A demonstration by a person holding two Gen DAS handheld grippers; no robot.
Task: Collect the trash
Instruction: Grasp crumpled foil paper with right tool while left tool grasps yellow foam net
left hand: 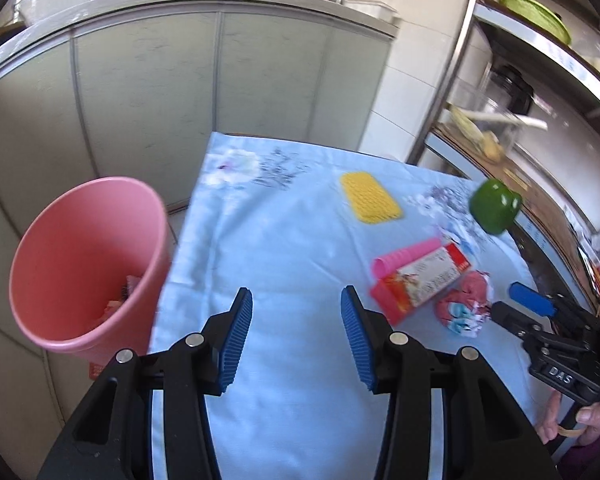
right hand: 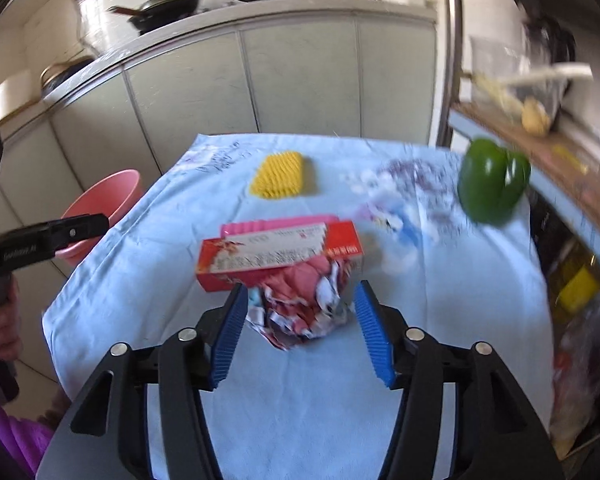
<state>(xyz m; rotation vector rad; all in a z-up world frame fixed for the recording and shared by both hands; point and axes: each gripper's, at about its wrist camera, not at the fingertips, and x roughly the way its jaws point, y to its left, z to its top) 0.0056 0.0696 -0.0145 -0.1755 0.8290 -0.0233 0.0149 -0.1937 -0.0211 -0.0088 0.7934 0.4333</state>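
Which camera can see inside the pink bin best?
The left wrist view. There the pink bin stands beside the table with its whole mouth open to the camera, and some scraps show at the bottom. The right wrist view catches only part of its rim, behind the left gripper, nothing inside.

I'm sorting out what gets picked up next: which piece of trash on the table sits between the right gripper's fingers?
The crumpled paper ball. It lies between the open right gripper, while the red box sits just beyond it.
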